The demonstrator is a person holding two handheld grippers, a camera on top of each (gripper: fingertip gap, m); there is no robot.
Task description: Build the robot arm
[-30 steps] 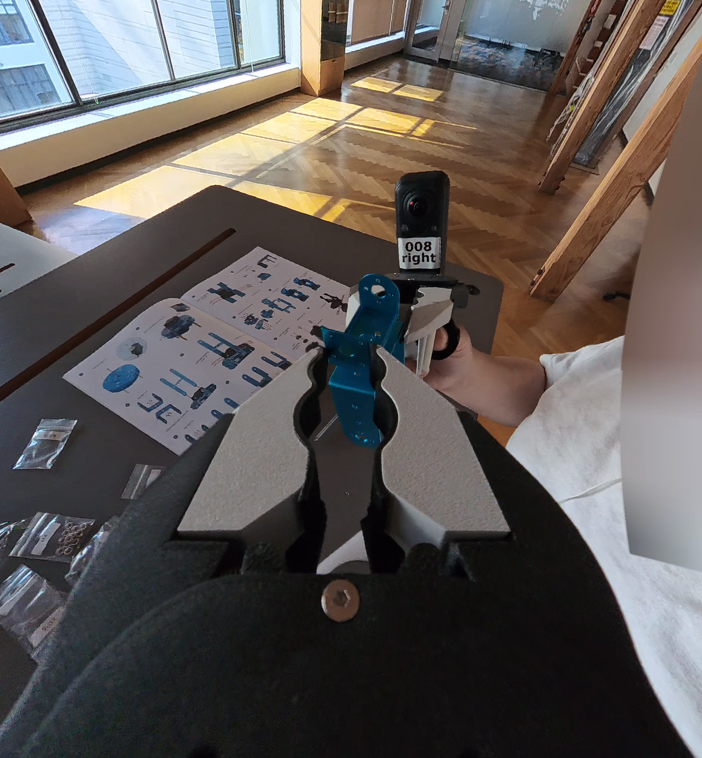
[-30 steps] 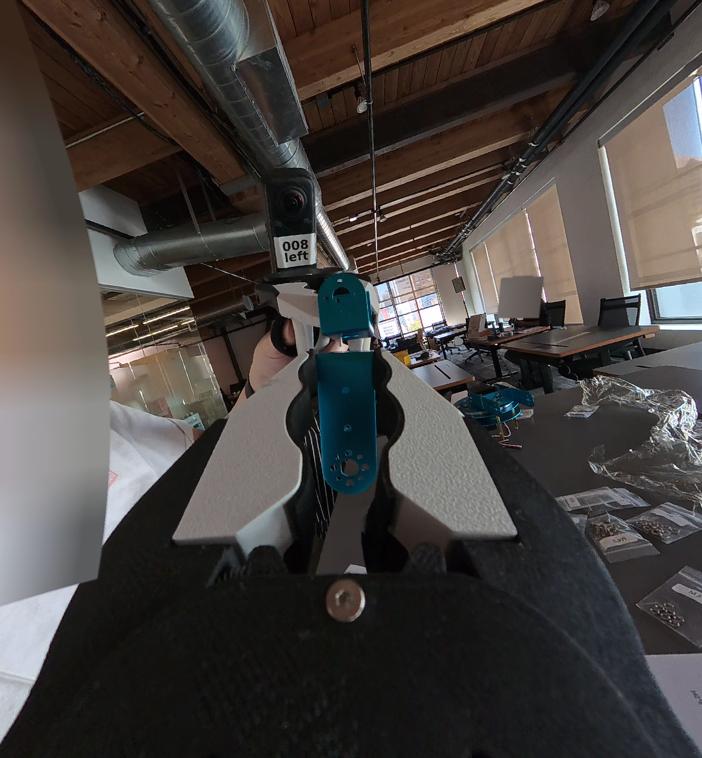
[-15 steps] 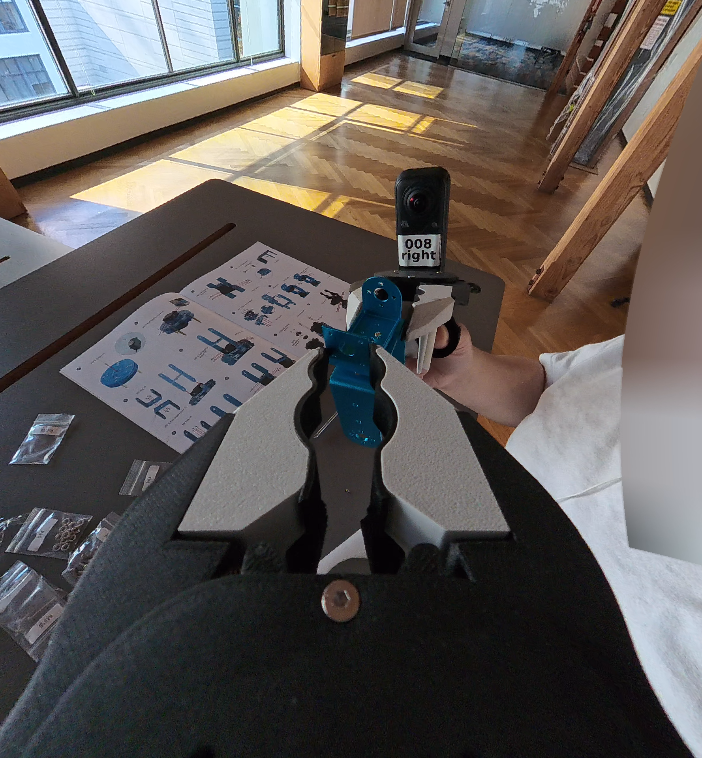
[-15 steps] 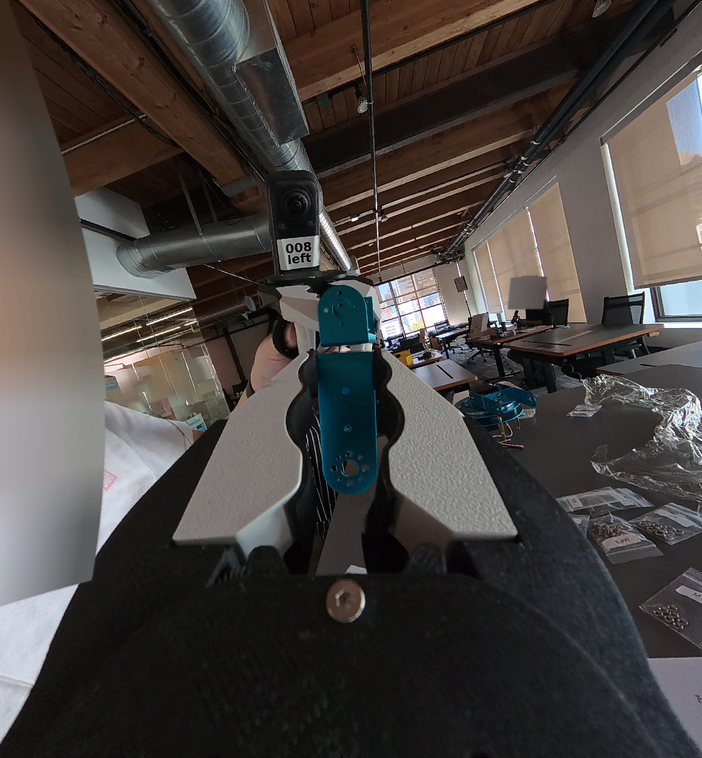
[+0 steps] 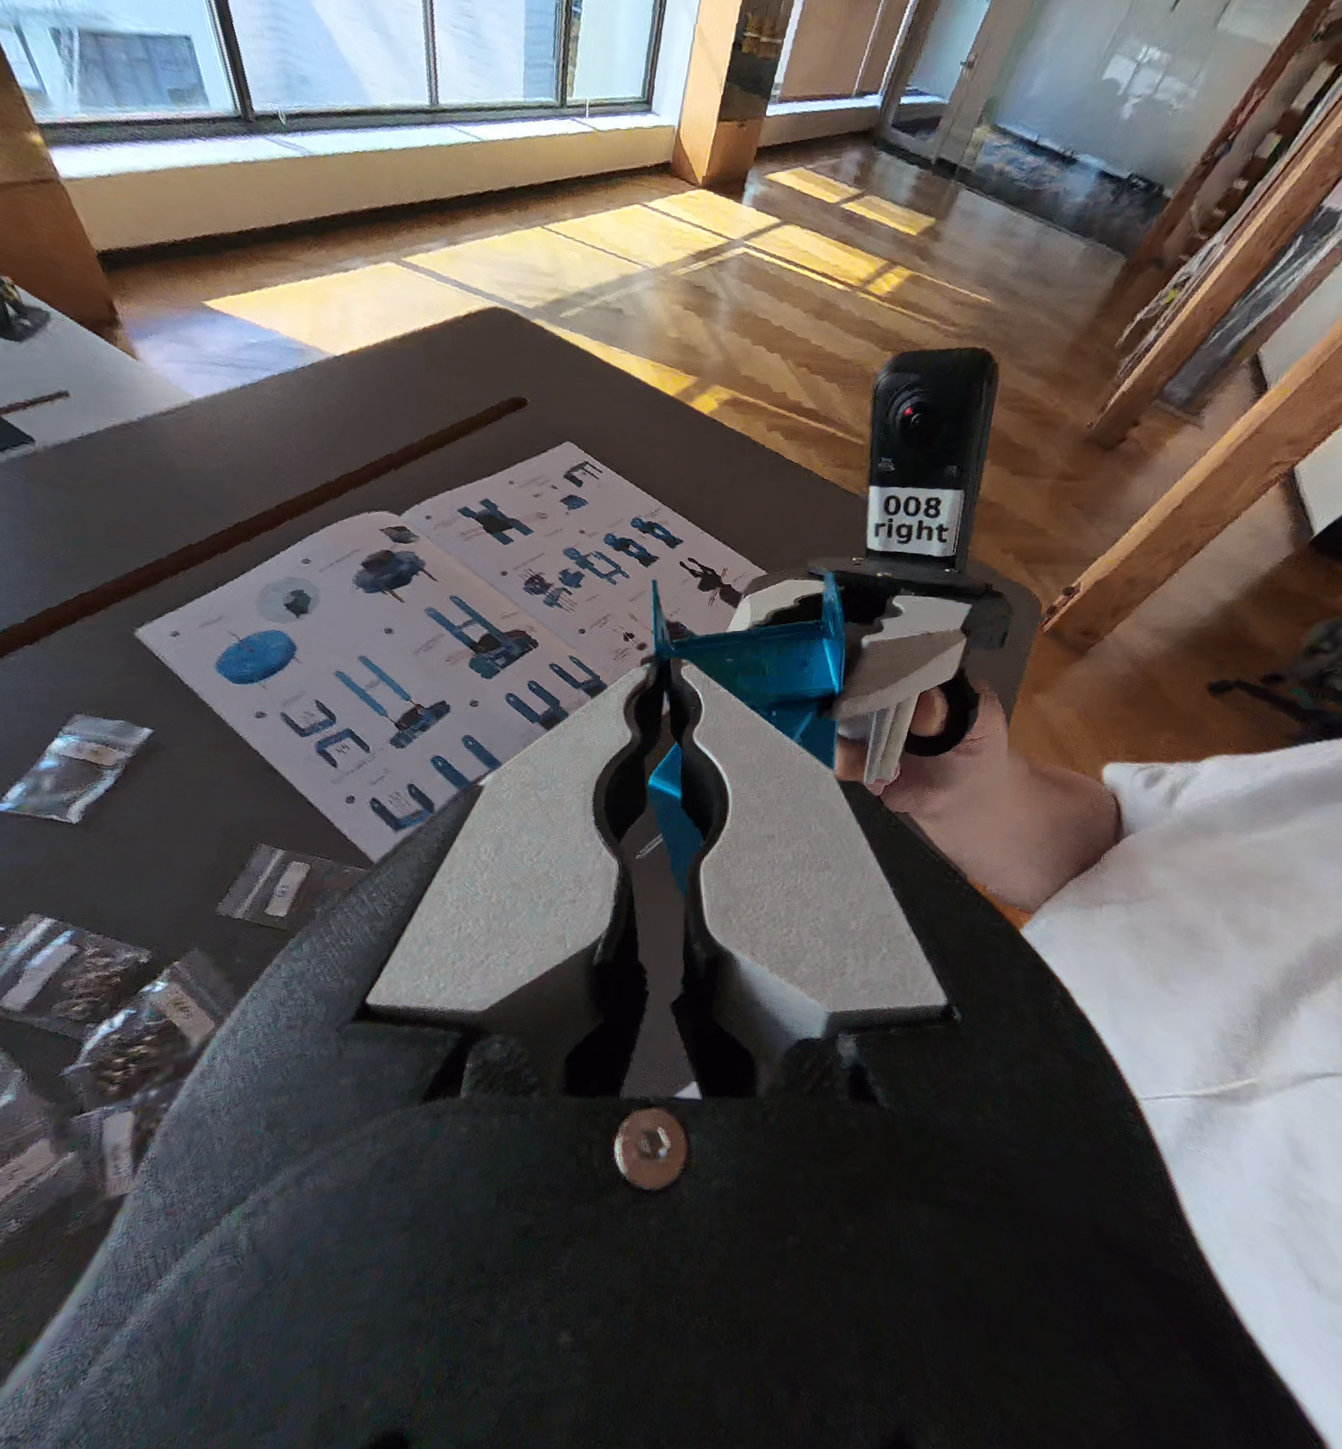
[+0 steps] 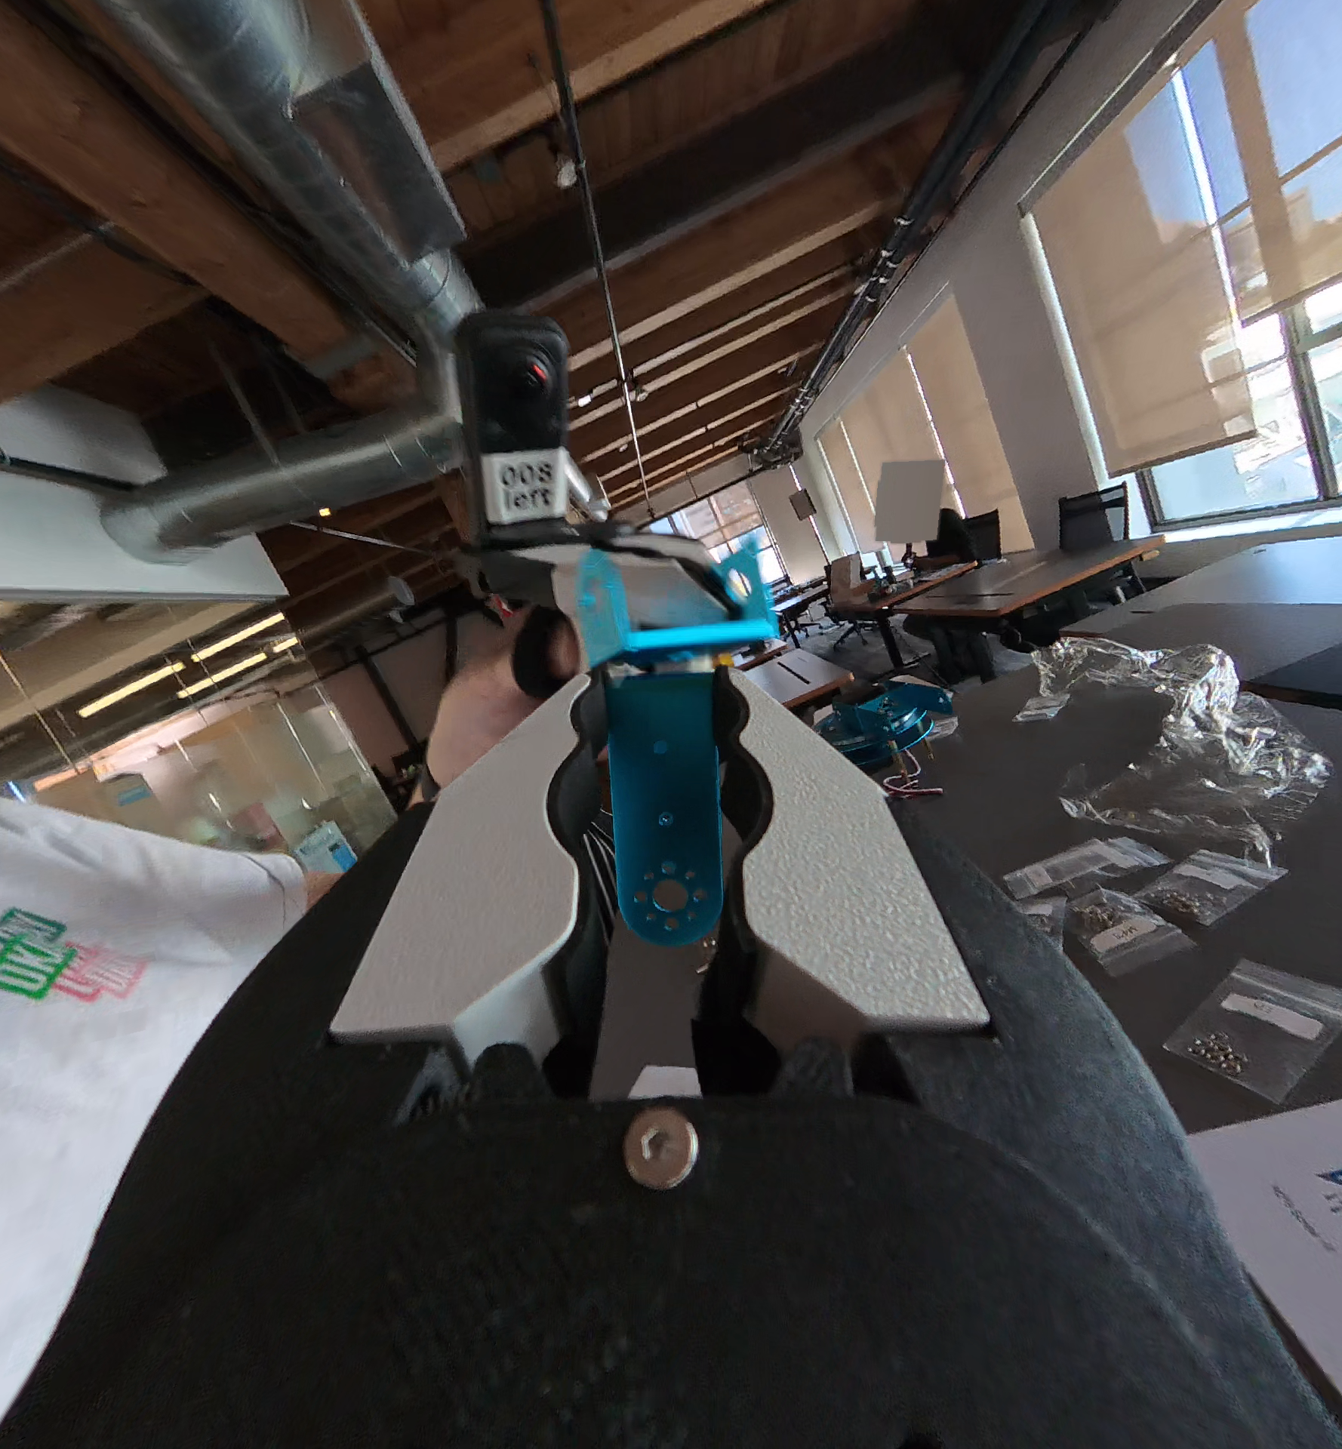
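Note:
My left gripper [image 5: 664, 674] is shut on the thin flat arm of a blue metal bracket [image 5: 672, 823], seen edge-on between its grey fingers. Just beyond it, my right gripper [image 5: 840, 627] grips a second blue U-shaped bracket [image 5: 762, 659]. The two brackets meet in the air above the dark table [image 5: 182, 486]. In the right wrist view my right gripper [image 6: 660, 682] is shut on a blue bracket arm with holes [image 6: 664, 831]. The other bracket [image 6: 676, 627] lies crosswise at its tip, held by the left gripper [image 6: 644, 580]. I cannot tell whether the brackets are fastened together.
An open instruction booklet [image 5: 448, 627] lies on the table. Several small plastic bags of hardware [image 5: 72, 768] lie to the left and also show in the right wrist view [image 6: 1123, 917]. Crumpled clear plastic [image 6: 1185, 745] and a blue round assembly [image 6: 887, 713] lie farther off. A white sleeve [image 5: 1240, 980] shows at the right. Both grippers' tips are close together, under 4 cm apart.
The grippers have twisted against each other. The far bracket now lies crosswise instead of in line. In the left wrist view the right gripper has shifted to the right. Both stay shut.

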